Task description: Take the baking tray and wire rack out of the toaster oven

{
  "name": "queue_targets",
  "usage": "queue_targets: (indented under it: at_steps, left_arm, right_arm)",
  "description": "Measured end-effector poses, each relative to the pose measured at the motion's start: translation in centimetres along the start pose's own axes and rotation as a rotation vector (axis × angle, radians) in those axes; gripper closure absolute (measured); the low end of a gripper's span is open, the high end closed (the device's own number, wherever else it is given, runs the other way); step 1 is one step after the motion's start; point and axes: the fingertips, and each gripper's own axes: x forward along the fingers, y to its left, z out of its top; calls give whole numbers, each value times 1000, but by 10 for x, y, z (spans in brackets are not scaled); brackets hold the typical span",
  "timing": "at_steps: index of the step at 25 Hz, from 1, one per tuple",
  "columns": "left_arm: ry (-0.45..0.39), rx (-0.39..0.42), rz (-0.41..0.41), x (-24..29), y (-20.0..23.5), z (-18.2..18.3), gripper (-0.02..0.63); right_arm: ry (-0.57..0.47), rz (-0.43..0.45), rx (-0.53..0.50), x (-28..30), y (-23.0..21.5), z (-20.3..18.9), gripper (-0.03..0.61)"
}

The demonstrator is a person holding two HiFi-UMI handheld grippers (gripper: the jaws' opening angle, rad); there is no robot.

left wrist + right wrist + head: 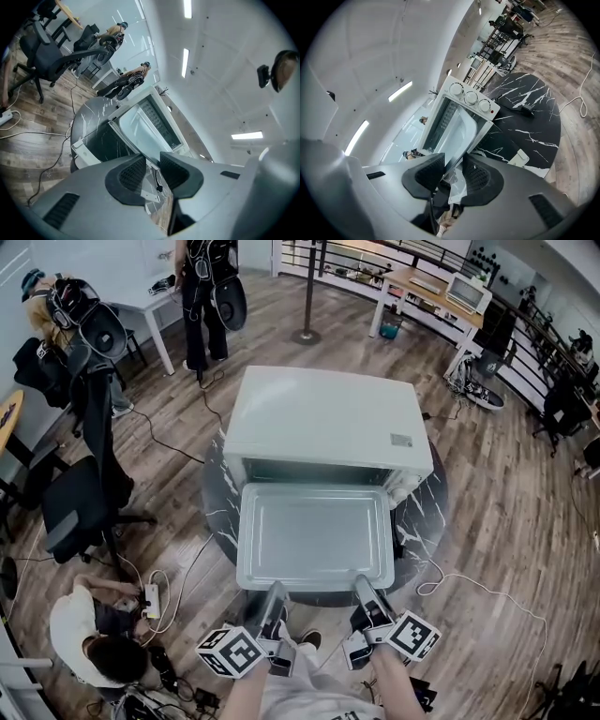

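1. Head view: baking tray [314, 535] almost wholly out of the toaster oven [323, 423], far edge just at the oven's mouth, near edge toward the person. Pale, shallow, bare inside, lying roughly level above the desk [424, 507].
2. Left claw [274, 596] clamped on the tray's near rim, toward its left corner. In the left gripper view, thin metal edge pinched between the two ribbed pads.
3. Right claw [364, 589] clamped on the same near rim, toward its right corner. In the right gripper view, same pinch, pads closed on the tray's edge.
4. Marker cubes of both grippers low in the head view, just in front of the person's body.
5. Oven white and boxy, standing mid-desk, mouth facing the person. In the right gripper view, three round knobs [471, 97] in a row on its front panel.
6. Desk round, black, veined with white.
7. Farther out: wooden floor [506, 521], a white cable [487, 592] looping across it at right, a black office chair [80, 507] at left, one person crouched [94, 629] at lower left, another person standing [206, 287] at the top.
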Motion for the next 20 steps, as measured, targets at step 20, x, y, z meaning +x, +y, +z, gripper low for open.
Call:
queue_targets:
  at_steps: [20]
  left_arm:
    - [-20,48,-74,-28,-67,8,526]
  right_arm:
    - [-49,99,-33,-47,49,27,469]
